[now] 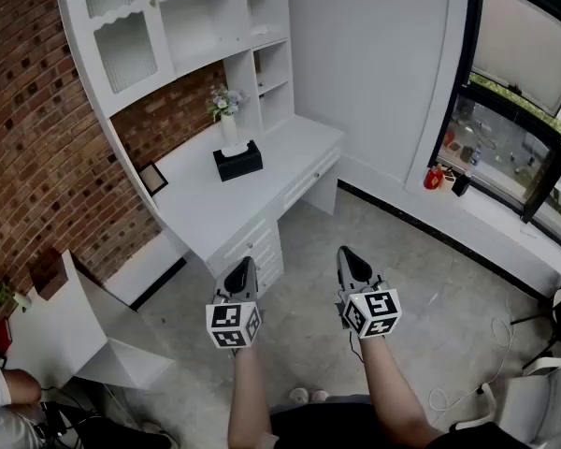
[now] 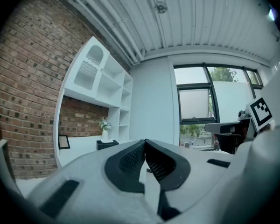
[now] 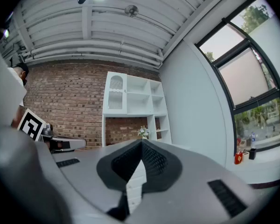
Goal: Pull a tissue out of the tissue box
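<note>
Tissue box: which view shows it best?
The head view: the tissue box sits whole on the white desk. The left gripper view shows it small and distant; the right gripper view does not show it.

open floor (image 1: 402, 251) before desk (image 1: 201, 209); vase (image 1: 229, 131) just behind tissue box (image 1: 237, 162)

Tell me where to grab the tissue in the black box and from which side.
Probably the tuft at the top slot of the tissue box, pinched from above, coming in from the front edge of the desk: the vase stands right behind. Tissue itself too small to see.
</note>
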Demonstrator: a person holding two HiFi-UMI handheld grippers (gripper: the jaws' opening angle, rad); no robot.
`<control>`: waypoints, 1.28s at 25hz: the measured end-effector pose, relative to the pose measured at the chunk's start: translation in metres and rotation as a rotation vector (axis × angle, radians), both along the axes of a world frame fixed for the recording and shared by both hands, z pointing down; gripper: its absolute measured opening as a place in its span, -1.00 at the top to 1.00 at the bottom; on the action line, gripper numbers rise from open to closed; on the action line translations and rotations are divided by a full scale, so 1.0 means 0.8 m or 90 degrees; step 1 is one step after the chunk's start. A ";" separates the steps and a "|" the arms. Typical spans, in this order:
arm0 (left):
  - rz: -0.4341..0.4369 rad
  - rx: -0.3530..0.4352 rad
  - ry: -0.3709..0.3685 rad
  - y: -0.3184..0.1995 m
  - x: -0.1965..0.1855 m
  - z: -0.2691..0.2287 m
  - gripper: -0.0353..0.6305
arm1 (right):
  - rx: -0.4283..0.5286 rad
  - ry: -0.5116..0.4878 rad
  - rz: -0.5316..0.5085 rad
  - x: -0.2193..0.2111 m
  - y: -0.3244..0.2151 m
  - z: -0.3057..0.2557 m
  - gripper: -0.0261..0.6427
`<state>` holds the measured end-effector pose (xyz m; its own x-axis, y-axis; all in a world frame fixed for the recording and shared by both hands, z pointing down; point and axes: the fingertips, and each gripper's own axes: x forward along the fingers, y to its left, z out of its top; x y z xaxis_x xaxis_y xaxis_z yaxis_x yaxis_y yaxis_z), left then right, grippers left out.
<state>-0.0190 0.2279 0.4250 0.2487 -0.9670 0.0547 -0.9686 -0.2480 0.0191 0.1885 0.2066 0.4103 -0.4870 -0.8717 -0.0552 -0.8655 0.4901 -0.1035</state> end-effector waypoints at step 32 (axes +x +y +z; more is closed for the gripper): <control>0.018 -0.052 0.021 0.000 -0.007 0.049 0.87 | -0.039 0.000 -0.024 -0.025 -0.004 0.036 0.92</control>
<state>-0.0245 0.2280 0.4642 0.2792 -0.9522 0.1242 -0.9596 -0.2719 0.0722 0.1689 0.2036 0.4395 -0.5195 -0.8545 -0.0028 -0.8466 0.5151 -0.1338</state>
